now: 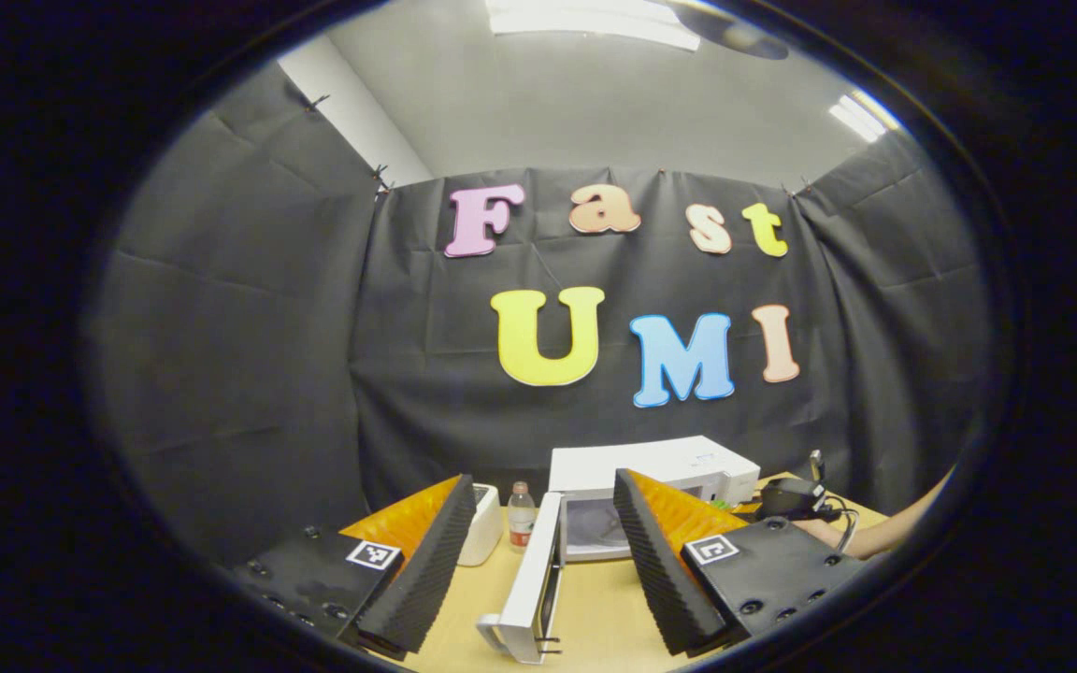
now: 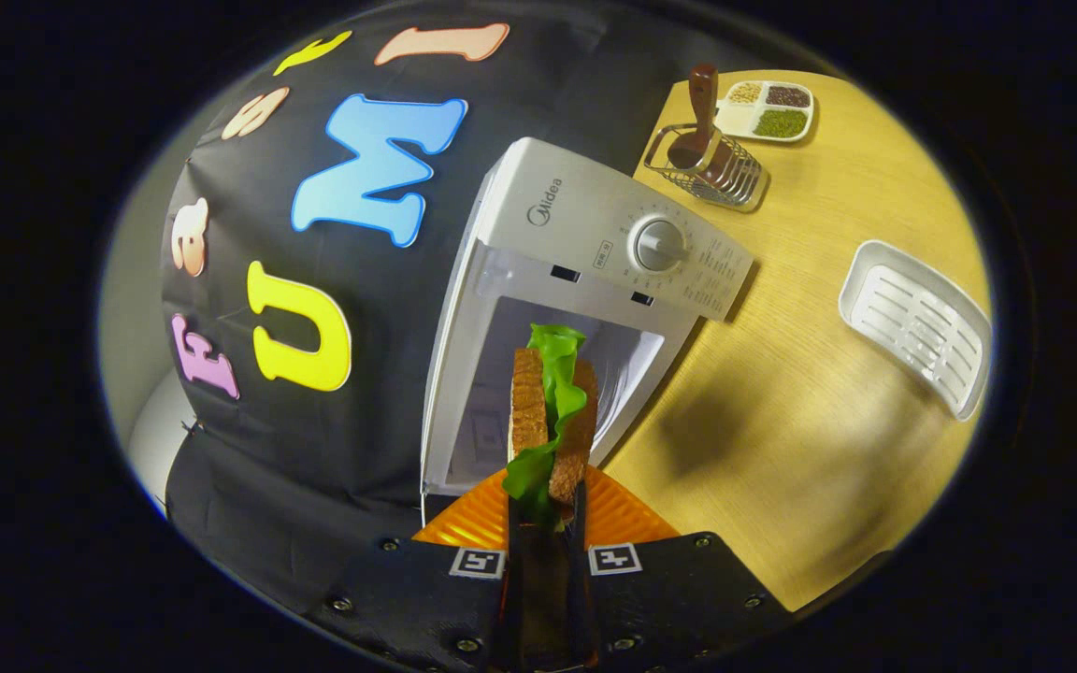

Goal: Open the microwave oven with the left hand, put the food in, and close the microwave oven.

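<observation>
Microwave (image 2: 585,252) sits at the back of the wooden table (image 2: 782,439), its door (image 1: 538,579) swung wide open toward the front, so the cavity is free for loading; opening step looks done. Left gripper (image 1: 543,551) hangs back at the near edge of the table with jaws spread apart, holding nothing, the door edge lying between its fingers but not pinched — likely parked there so it is ready to push the door closed. Right gripper (image 2: 546,509) is clamped on a sandwich (image 2: 550,411), both fingers pressing the bread slices with lettuce sticking out, held on edge and aimed straight at the open cavity, just in front of the opening, not yet inside. Next call: slide it in and release. Off to the side, well apart from the path: a wire basket (image 2: 711,168) with a wooden handle, a divided dish (image 2: 768,109) of grains, a white tray (image 2: 917,322). A small bottle (image 1: 521,514) stands left of the microwave.
</observation>
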Motion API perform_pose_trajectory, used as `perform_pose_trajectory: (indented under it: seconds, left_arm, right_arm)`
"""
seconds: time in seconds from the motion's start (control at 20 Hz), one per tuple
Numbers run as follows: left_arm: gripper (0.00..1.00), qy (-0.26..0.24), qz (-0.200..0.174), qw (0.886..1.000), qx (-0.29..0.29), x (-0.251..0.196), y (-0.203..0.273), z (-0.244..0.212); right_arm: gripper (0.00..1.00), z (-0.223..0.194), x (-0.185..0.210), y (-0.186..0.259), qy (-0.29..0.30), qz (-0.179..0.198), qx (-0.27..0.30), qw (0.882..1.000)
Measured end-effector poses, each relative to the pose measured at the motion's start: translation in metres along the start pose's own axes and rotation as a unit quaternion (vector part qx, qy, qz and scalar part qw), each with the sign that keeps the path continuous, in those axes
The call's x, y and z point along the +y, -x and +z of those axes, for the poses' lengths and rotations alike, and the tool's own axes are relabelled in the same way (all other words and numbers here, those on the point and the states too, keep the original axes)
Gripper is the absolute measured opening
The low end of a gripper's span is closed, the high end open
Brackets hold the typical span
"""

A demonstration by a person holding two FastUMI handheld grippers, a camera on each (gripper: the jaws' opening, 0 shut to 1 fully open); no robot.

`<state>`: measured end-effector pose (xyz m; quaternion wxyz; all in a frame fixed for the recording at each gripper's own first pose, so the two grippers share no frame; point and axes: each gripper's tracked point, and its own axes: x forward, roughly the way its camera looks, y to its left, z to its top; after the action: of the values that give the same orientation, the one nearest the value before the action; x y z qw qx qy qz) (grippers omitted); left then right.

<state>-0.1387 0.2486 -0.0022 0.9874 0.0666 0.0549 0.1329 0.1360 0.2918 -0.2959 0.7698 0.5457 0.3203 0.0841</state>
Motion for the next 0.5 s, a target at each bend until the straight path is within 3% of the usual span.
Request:
perform_pose_trajectory:
  seconds: [0.5]
  left_arm:
    - [0.98,-0.001,0.11,0.993,0.034,0.049,0.013,-0.015]
  right_arm:
    - [0.18,0.002,0.009,-0.114,-0.089,-0.021,-0.081,0.993]
